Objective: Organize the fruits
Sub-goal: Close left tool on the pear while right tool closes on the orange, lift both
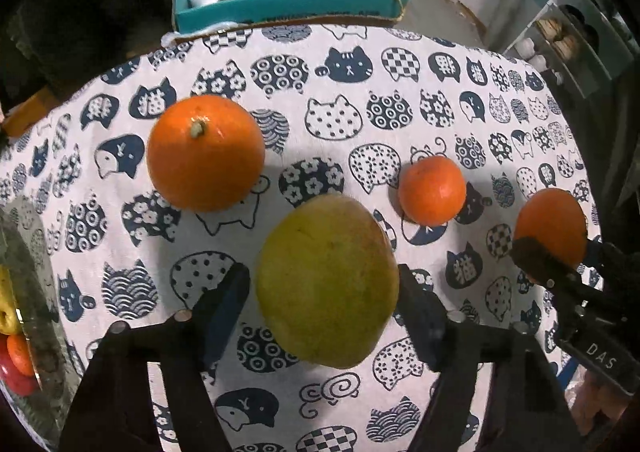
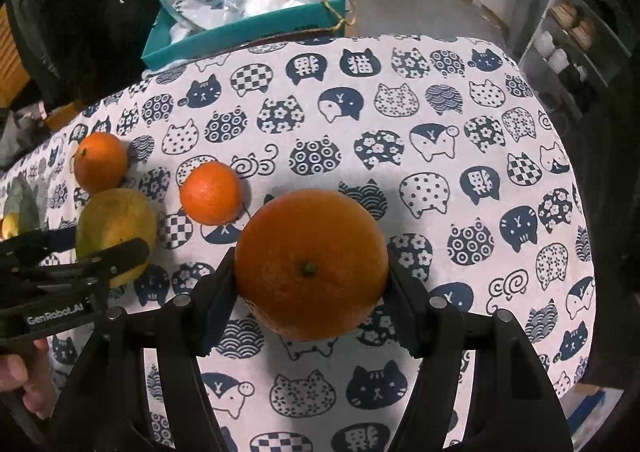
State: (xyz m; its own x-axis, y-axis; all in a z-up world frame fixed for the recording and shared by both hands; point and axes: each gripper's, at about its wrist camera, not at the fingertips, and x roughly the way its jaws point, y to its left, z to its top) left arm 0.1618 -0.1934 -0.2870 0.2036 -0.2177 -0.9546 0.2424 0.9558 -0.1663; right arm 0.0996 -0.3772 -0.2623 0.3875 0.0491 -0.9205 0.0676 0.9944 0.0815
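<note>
- Left view: left hand-held gripper straddles the yellow-green mango on the desk, right pad touching, left apart; fruit tray only here.
- Right view: right hand-held gripper clamps the big orange.

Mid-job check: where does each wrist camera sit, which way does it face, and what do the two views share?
Left wrist: behind the left gripper, facing forward and down at the yellow-green fruit between its open fingers; the right gripper shows at right.
Right wrist: behind the right gripper, facing the big orange it clamps; left gripper shows at left.
Shared: cat-print tablecloth, teal box.
</note>
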